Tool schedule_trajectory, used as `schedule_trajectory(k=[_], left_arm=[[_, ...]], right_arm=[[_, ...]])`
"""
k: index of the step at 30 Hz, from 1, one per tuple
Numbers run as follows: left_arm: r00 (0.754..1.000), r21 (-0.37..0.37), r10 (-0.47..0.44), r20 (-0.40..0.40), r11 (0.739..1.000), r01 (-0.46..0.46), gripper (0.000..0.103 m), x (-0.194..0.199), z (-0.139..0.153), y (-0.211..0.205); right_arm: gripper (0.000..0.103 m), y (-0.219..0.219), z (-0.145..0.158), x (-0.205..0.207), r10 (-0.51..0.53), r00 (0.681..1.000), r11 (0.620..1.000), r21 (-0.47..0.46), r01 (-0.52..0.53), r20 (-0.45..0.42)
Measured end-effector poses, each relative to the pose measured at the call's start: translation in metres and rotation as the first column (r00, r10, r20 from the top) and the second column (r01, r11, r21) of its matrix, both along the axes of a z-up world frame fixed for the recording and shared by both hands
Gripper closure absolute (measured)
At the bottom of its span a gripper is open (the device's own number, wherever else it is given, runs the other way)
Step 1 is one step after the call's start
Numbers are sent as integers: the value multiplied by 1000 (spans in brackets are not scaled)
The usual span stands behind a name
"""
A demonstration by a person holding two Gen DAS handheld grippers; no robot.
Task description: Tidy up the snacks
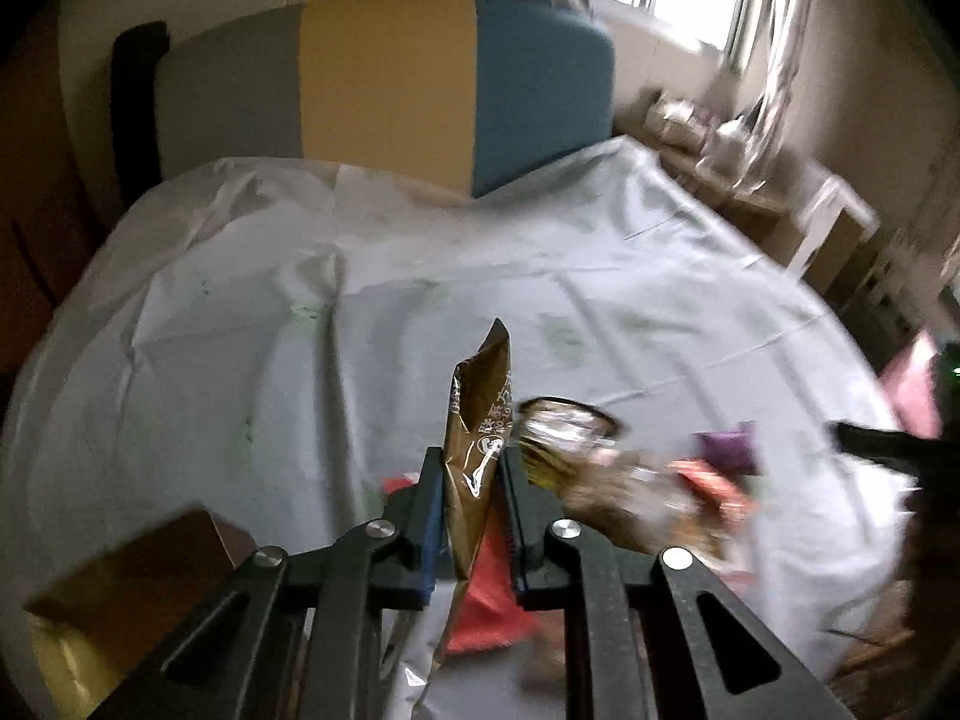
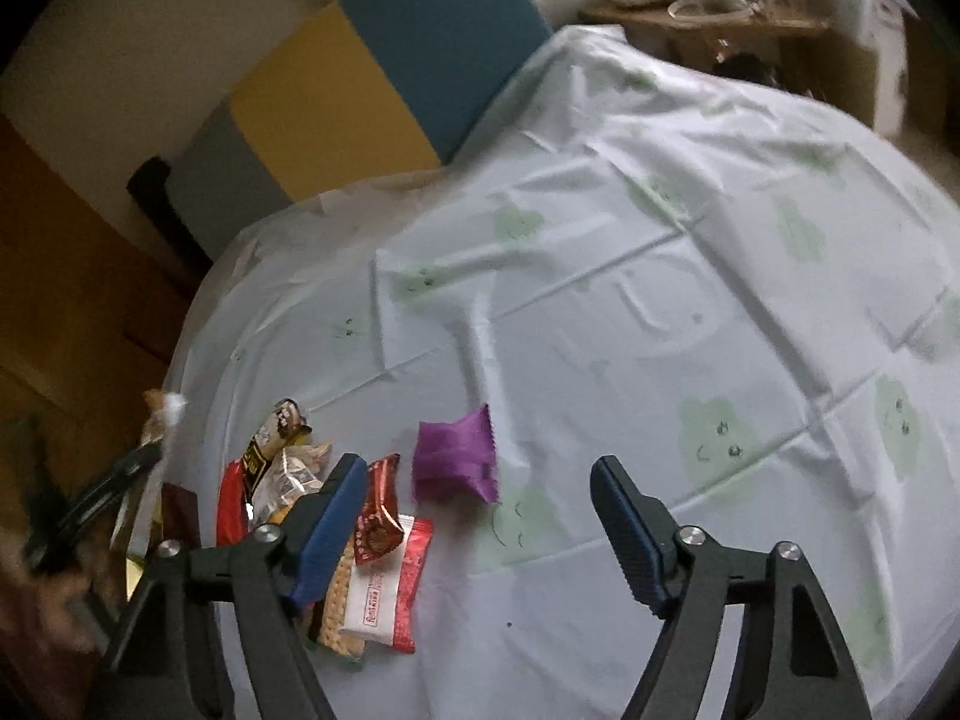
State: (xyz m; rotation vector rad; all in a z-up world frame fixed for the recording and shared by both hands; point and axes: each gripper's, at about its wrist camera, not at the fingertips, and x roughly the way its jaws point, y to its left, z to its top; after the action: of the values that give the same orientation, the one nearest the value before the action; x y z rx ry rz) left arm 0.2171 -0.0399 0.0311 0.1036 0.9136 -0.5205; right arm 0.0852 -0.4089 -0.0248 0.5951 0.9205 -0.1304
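- left tongs (image 1: 471, 507) are clamped on a brown snack packet (image 1: 477, 438), pinching it low on its body so the top corner sticks up past the tips. Crinkly foil, looks light and floppy, so a grip near the middle beats a grip on a corner imo
- right under those tongs there's a red packet (image 1: 486, 612) lying flat on the desk (image 1: 420, 312), and a brown box (image 1: 138, 570) off to their left
- right tongs (image 2: 480, 480) are spread with nothing between the pads
- just left of the right tongs: the pile, incl. a red-and-white wrapper (image 2: 390, 588). Slick film, probably slides easily
- just ahead of them, a purple pouch (image 2: 456, 462), soft and puffy; I'd pinch it across the middle
- farther out it's all bare tablecloth
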Motion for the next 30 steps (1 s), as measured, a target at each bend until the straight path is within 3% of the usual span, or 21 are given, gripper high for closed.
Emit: schedule_trajectory(k=[5, 12, 16, 21, 22, 25, 28, 30], left_arm=[[997, -104, -73, -21, 992, 70, 86, -65, 6, -6], [974, -184, -175, -142, 972, 147, 86, -142, -26, -18], [963, -190, -191, -193, 970, 155, 86, -164, -44, -19], [964, -199, -184, -191, 969, 146, 86, -172, -47, -14], [966, -201, -181, -187, 969, 143, 86, -174, -47, -12], [971, -214, -169, -171, 968, 131, 86, -180, -46, -4], [978, -250, -142, -151, 963, 101, 86, -179, -36, 11], [986, -282, -100, -135, 958, 58, 86, -175, -24, 26]], right_arm=[[36, -4, -10, 1, -10, 999, 1000, 29, 12, -43], [37, 17, -22, 10, 77, 991, 997, -22, -80, -109], [38, 24, -33, 22, 93, 984, 995, 49, -87, -150], [36, 37, -41, 53, 85, 979, 995, -43, -94, -183], [32, 39, -47, 62, 80, 975, 993, -71, -97, -206], [31, 41, -65, 76, 81, 964, 992, -71, -103, -253], [62, 53, -63, 78, 106, 962, 969, -192, -157, -251], [63, 55, -61, 75, 126, 961, 966, -190, -176, -247]])
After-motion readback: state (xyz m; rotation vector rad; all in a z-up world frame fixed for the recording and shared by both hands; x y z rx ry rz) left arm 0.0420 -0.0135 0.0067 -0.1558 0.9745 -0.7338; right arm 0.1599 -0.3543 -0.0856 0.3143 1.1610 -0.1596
